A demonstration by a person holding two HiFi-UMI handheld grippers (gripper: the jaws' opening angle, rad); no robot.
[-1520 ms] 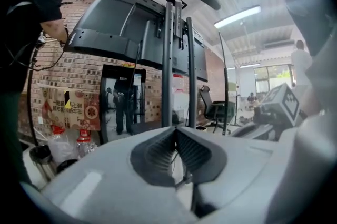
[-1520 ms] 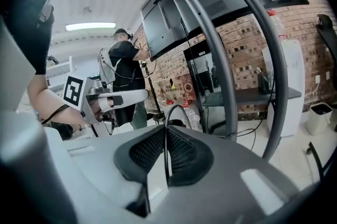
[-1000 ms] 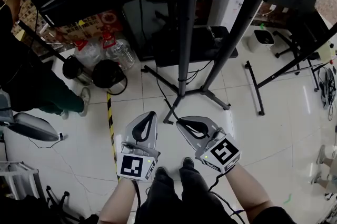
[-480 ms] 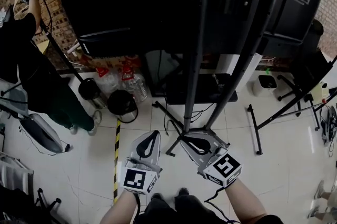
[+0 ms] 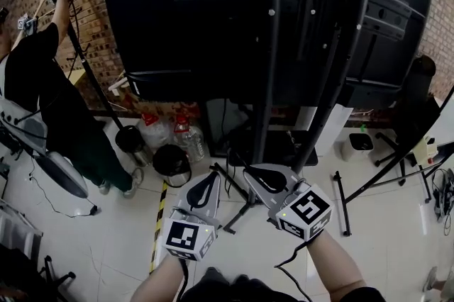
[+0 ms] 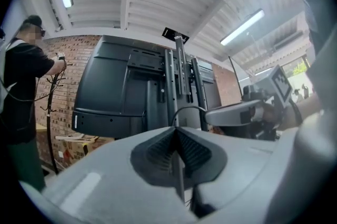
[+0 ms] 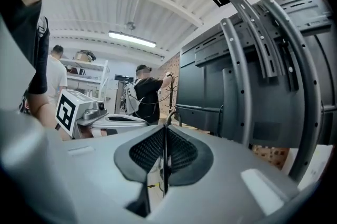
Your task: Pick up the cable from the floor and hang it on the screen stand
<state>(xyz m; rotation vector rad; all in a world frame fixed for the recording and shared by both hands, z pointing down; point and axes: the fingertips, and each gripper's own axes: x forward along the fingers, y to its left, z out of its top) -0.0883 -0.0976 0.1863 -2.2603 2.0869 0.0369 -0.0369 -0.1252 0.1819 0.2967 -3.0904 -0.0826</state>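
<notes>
Both grippers have risen since a second ago. The dark back of the screen now fills the head view from 10 to 2 o'clock, where before it was mostly floor. The left gripper and right gripper sit side by side near 6 o'clock, tips close together, pointing toward the stand posts at 12. Each has its jaws pressed together, pinching the thin black cable, which arcs in a short loop from one tip across to the other. A person stands at 9 o'clock.
</notes>
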